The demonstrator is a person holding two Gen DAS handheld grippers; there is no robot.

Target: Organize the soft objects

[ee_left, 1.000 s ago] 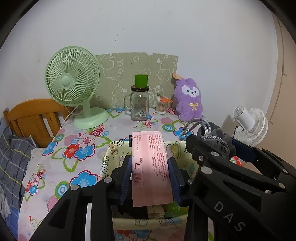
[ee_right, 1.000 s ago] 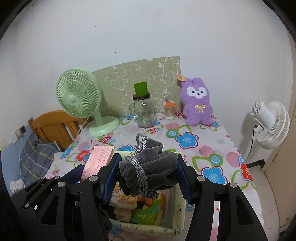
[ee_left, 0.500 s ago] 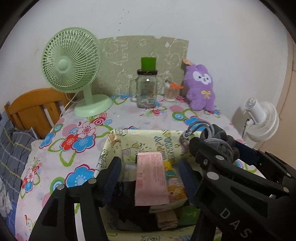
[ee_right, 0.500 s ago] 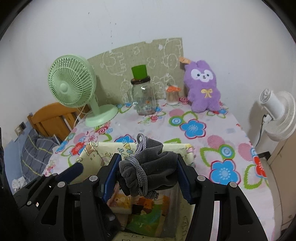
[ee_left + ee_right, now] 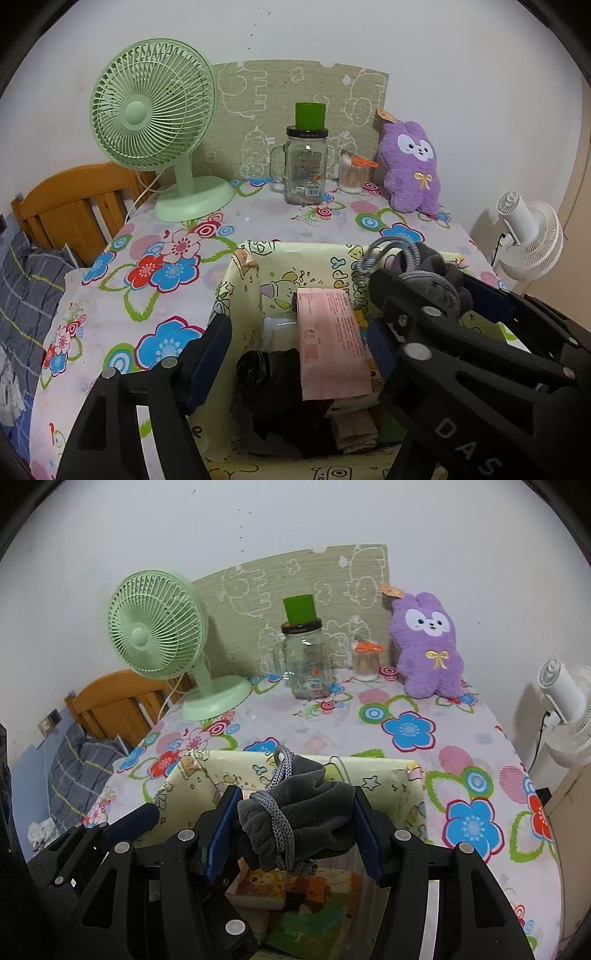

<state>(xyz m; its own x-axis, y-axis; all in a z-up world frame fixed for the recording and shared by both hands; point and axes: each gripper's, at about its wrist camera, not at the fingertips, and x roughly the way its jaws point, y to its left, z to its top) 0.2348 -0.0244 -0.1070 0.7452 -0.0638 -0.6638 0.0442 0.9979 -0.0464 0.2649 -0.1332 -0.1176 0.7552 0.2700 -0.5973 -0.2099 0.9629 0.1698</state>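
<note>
A pale yellow cartoon-print fabric basket (image 5: 255,266) sits on the flowered table. A pink packet (image 5: 332,339) lies inside it on dark soft items and folded things. My left gripper (image 5: 299,350) is open and empty above the basket, its jaws wide on either side of the packet. My right gripper (image 5: 295,830) is shut on a grey drawstring pouch (image 5: 306,819) and holds it over the basket (image 5: 388,771). The pouch and right gripper also show in the left wrist view (image 5: 424,269). A purple plush rabbit (image 5: 410,170) stands at the back right of the table.
A green desk fan (image 5: 155,122), a glass jar with a green lid (image 5: 306,166) and a cup of cotton swabs (image 5: 351,177) stand along the back wall. A wooden bed frame (image 5: 74,206) is left of the table. A white fan (image 5: 528,236) stands off the right edge.
My left gripper opened and let go of the pink packet, which now lies inside the basket. Both grippers moved forward over the basket. The right gripper still holds the pouch.
</note>
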